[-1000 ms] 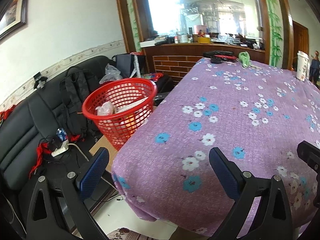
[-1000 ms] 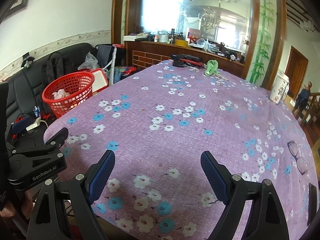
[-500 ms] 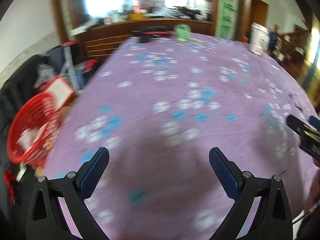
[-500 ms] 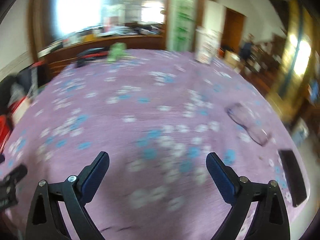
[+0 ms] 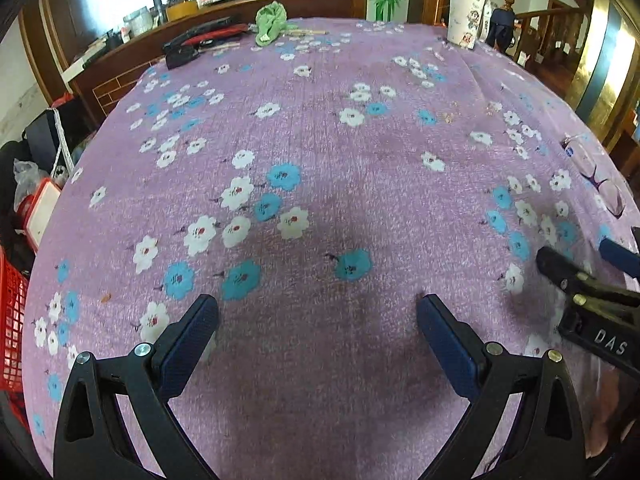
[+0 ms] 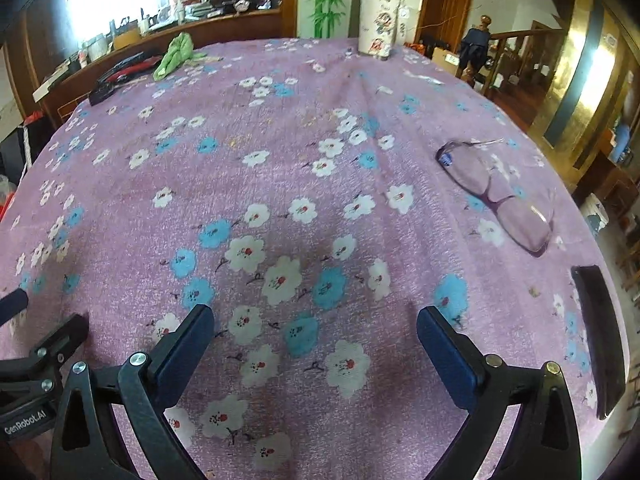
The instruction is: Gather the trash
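My left gripper [image 5: 318, 312] is open and empty, low over the near part of the purple flowered tablecloth [image 5: 320, 152]. My right gripper [image 6: 316, 322] is open and empty too, just to its right; it also shows at the right edge of the left wrist view [image 5: 580, 268]. A crumpled green piece [image 5: 271, 22] lies at the table's far edge, also in the right wrist view [image 6: 174, 54]. The red mesh basket [image 5: 12, 320] shows only as a sliver at the lower left, beside the table.
A white lidded cup [image 6: 378, 18] stands at the far right of the table. Purple-framed glasses [image 6: 496, 196] and a black phone [image 6: 598, 336] lie on the right side. Black and red items [image 5: 196, 42] lie at the far left edge. A wooden counter [image 5: 240, 8] stands behind.
Both grippers swung right, away from the red basket and onto the table. The basket slid to the left edge of the left wrist view. The glasses and phone came into the right wrist view.
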Available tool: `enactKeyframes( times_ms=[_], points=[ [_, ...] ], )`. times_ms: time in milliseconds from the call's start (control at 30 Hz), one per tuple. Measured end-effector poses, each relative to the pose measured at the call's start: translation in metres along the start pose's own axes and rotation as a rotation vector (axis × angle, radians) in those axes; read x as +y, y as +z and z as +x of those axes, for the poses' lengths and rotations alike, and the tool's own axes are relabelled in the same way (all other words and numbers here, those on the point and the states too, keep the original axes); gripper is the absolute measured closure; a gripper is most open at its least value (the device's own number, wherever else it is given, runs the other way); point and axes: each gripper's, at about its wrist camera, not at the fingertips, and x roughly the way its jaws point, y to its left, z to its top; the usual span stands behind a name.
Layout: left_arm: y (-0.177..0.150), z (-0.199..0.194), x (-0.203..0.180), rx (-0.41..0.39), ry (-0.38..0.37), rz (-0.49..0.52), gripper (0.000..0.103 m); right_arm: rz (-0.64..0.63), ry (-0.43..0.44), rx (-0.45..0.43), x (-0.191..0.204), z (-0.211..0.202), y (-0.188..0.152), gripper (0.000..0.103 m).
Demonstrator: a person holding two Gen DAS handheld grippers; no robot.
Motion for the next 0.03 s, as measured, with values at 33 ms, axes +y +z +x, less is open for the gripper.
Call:
enactKeyframes(
  times_ms=[33],
  points=[
    [0.0016,0.0011,0.0003,-0.001,-0.001,0.003,0.003,-0.003,0.004,0.006,0.0019,0.0022,0.0004,0.001]
  ],
)
